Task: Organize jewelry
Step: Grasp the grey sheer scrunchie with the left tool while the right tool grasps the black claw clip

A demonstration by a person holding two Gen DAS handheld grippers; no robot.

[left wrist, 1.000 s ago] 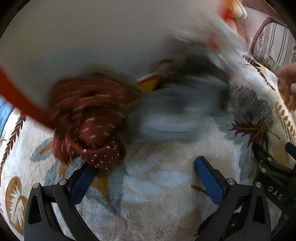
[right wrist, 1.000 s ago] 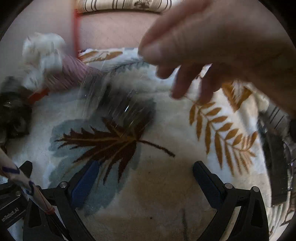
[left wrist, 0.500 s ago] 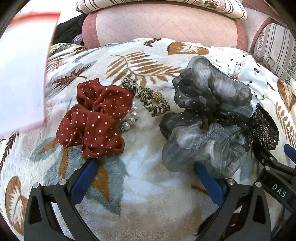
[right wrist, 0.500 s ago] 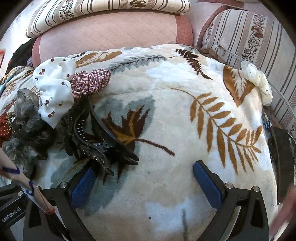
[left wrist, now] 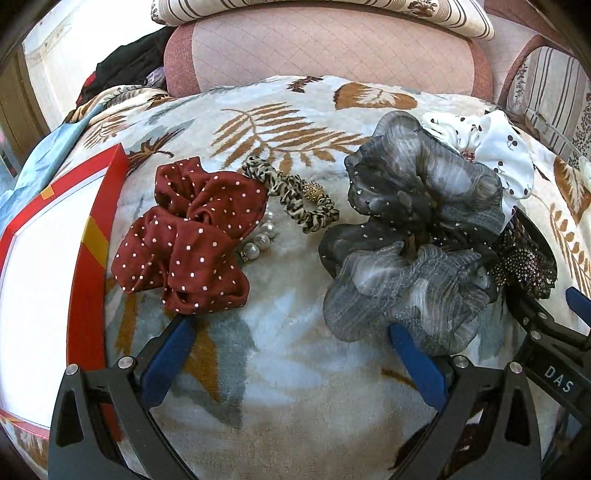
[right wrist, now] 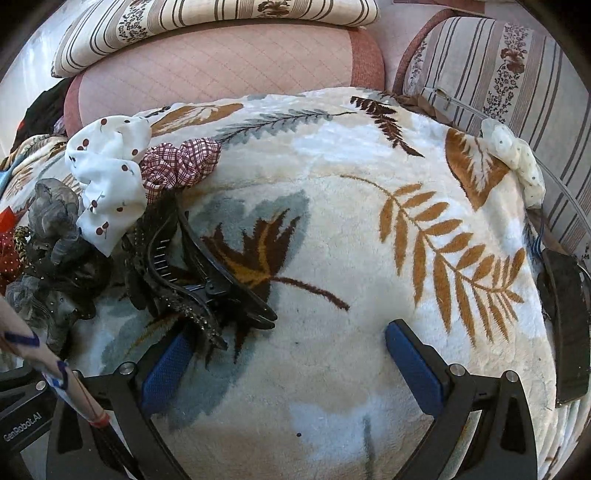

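On a leaf-patterned blanket (left wrist: 295, 369) lie a red polka-dot scrunchie (left wrist: 188, 236), a leopard-print hair tie (left wrist: 291, 195), a pearl piece (left wrist: 258, 240), a large grey sheer scrunchie (left wrist: 413, 236) and a white cherry-print scrunchie (left wrist: 502, 147). A red-and-white box (left wrist: 48, 266) lies at the left. My left gripper (left wrist: 288, 332) is open, its fingertips just short of the red and grey scrunchies. In the right wrist view my right gripper (right wrist: 291, 339) is open over bare blanket; black hair claws (right wrist: 192, 273) lie by its left finger, a plaid scrunchie (right wrist: 181, 166) beyond.
A pink cushion (left wrist: 325, 48) and striped pillows (right wrist: 207, 22) bound the far side. A pale dotted scrunchie (right wrist: 517, 155) sits at the blanket's right edge, near a dark flat object (right wrist: 565, 317). Dark clothes (left wrist: 125, 62) are piled far left.
A hand and a blurred pile passed through both views a second ago and are gone. The accessories now lie still on the blanket, and the red-and-white box has settled flat at the left.
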